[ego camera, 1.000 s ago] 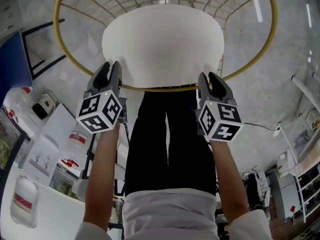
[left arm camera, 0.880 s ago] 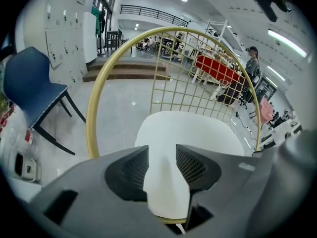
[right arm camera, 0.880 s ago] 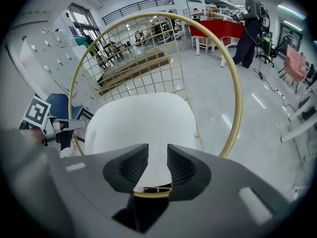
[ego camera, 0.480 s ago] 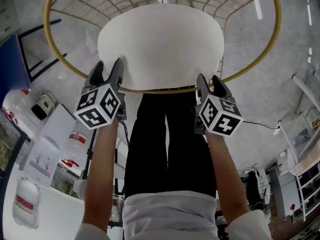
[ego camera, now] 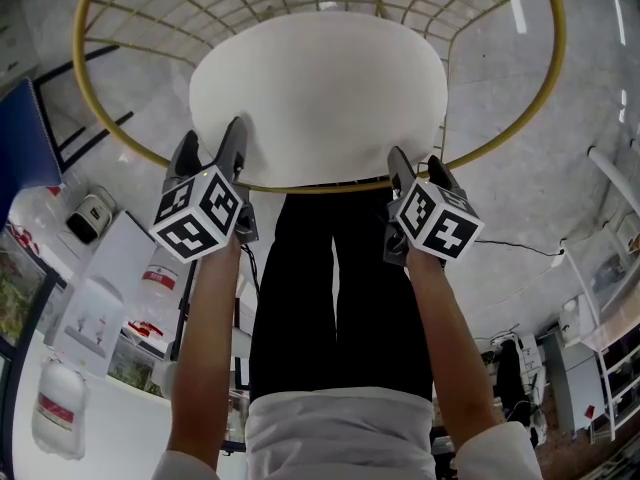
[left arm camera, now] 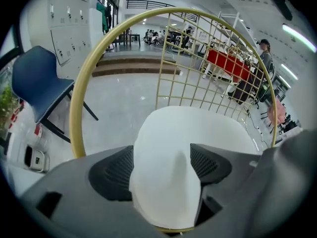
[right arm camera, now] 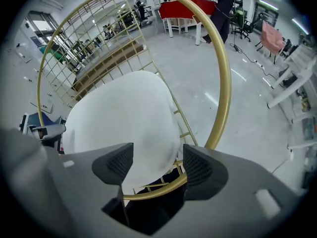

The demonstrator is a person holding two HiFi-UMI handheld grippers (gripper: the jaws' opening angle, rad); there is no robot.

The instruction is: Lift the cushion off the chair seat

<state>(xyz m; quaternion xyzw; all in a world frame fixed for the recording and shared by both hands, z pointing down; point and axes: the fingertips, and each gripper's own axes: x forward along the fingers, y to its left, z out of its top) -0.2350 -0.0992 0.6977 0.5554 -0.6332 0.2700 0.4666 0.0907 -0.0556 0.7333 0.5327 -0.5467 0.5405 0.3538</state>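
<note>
A round white cushion (ego camera: 320, 93) lies on the seat of a gold wire chair (ego camera: 300, 187). My left gripper (ego camera: 210, 138) is at the cushion's near left edge. In the left gripper view its jaws (left arm camera: 161, 167) are opening, and a creased fold of the cushion (left arm camera: 198, 128) fills the gap between them. My right gripper (ego camera: 417, 163) is at the near right edge. Its jaws (right arm camera: 151, 165) are also opening, astride the cushion's (right arm camera: 119, 113) rim and the gold ring (right arm camera: 223, 93), with gaps on both sides.
The person's black trousers (ego camera: 335, 288) stand close against the chair's front. A blue chair (left arm camera: 37, 88) is off to the left. Water bottles (ego camera: 55, 418) and white boxes lie low on the left, and a white rack (ego camera: 610, 268) on the right. People and a red table (left arm camera: 228, 63) are far behind.
Both grippers have moved in over the cushion's near edge and their jaws stand wider. The right one rolled and sank more than the left.
</note>
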